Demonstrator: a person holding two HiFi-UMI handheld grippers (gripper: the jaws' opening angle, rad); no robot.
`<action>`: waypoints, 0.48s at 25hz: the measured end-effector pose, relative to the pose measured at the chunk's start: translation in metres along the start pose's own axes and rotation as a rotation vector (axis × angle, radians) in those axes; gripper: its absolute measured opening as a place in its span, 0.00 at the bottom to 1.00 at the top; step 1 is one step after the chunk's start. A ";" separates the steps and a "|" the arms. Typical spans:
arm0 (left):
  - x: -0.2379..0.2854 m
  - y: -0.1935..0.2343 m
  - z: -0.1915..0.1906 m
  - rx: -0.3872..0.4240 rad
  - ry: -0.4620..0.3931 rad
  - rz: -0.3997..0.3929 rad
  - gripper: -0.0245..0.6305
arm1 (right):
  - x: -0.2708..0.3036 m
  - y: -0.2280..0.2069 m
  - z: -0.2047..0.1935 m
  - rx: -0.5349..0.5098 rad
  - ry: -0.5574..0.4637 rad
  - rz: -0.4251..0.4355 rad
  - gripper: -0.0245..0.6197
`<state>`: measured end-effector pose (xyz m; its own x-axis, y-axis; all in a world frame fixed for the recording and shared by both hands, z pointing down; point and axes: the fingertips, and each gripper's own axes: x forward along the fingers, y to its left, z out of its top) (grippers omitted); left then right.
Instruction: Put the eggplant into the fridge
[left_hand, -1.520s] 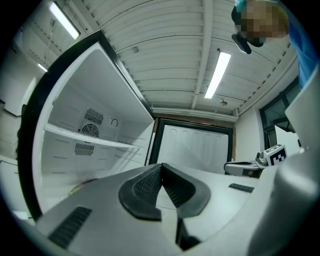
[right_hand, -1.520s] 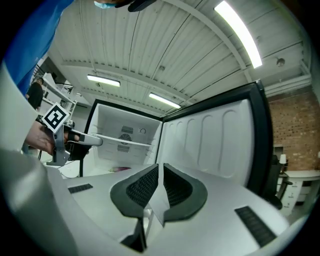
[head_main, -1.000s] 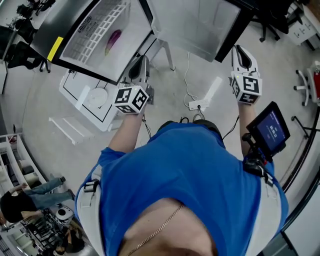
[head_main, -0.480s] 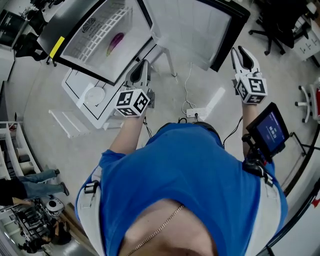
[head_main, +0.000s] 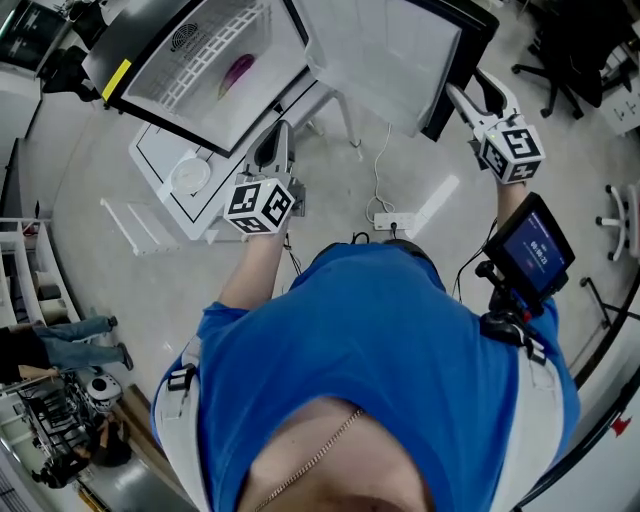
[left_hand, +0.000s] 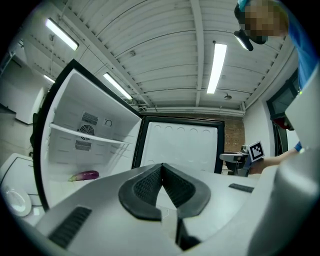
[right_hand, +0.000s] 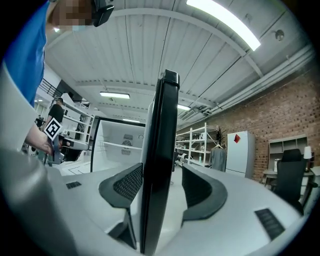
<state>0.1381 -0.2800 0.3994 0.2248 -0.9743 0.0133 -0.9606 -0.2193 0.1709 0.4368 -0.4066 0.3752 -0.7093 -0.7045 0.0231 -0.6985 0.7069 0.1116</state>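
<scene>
The purple eggplant (head_main: 238, 70) lies on the white rack inside the open fridge (head_main: 150, 45); in the left gripper view the eggplant (left_hand: 84, 175) rests on the fridge floor below a shelf. My left gripper (head_main: 281, 130) hangs in front of the fridge, shut and empty; its pads meet at the tips (left_hand: 161, 167). My right gripper (head_main: 470, 88) is at the free edge of the fridge door (head_main: 390, 50). Its jaws have just been opening, and the dark door edge (right_hand: 160, 165) stands between them; the right pad is clear of it.
A low white table (head_main: 165, 150) with a white plate (head_main: 188, 175) stands by the fridge. A power strip (head_main: 393, 220) and cables lie on the floor. A screen (head_main: 530, 255) is mounted at my right arm. Office chairs (head_main: 560, 50) stand beyond the door, shelving (right_hand: 200, 145) further off.
My right gripper has moved up and left to the door's edge, and its jaws have spread around it. The left gripper has hardly shifted.
</scene>
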 end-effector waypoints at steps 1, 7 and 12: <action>-0.003 0.000 0.000 0.002 0.002 0.012 0.05 | 0.002 0.000 0.000 -0.004 0.001 0.011 0.40; -0.017 0.000 -0.003 0.006 0.000 0.067 0.05 | 0.006 0.008 0.001 -0.030 -0.002 0.051 0.35; -0.026 0.003 -0.008 0.003 -0.004 0.096 0.05 | 0.005 0.023 0.002 -0.050 -0.002 0.092 0.34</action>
<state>0.1310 -0.2547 0.4074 0.1314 -0.9910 0.0256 -0.9781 -0.1254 0.1660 0.4168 -0.3935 0.3761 -0.7702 -0.6370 0.0333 -0.6252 0.7642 0.1586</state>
